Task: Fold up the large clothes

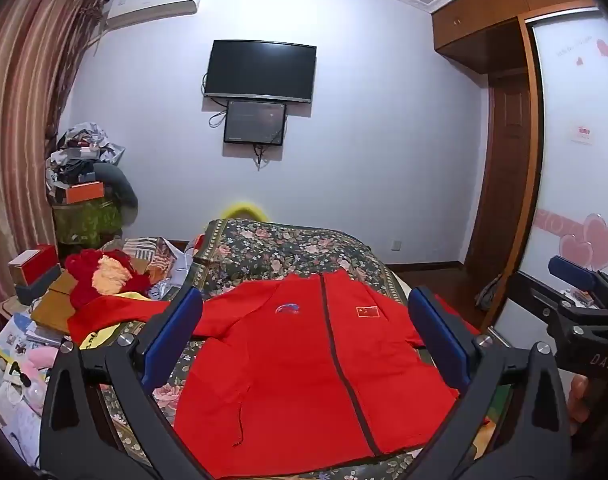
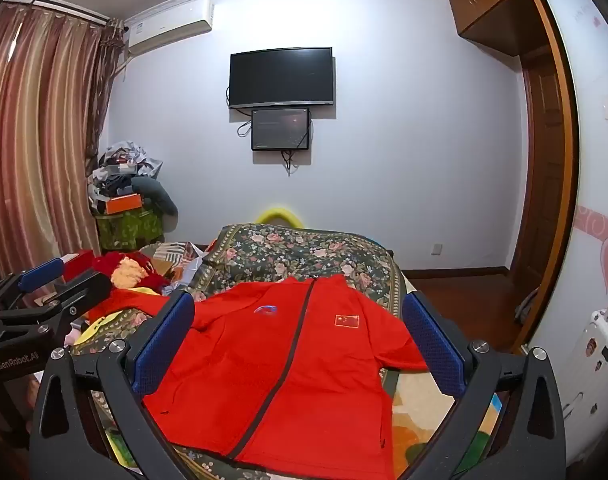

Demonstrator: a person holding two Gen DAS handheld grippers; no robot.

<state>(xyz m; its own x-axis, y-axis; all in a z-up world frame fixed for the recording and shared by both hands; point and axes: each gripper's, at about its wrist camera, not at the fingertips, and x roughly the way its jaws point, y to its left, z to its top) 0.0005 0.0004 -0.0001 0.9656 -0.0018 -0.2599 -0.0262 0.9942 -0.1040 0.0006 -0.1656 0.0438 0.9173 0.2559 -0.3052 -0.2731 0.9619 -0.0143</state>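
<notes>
Floral bedding [image 1: 288,252] covers the bed, and nearest the cameras a red jacket [image 1: 304,368] lies flat on it, front up, dark zipper closed, a small flag patch on one chest side. Above its hem the left gripper [image 1: 304,344] hangs with jaws spread wide, holding nothing; the right gripper [image 2: 300,344] does the same beside it (blue pads on both). One sleeve stretches left toward a heap of red and yellow clothes [image 1: 104,280]. Farther back, a dark television [image 2: 282,77] hangs on the pale wall, striped curtains [image 2: 36,140] to its left.
</notes>
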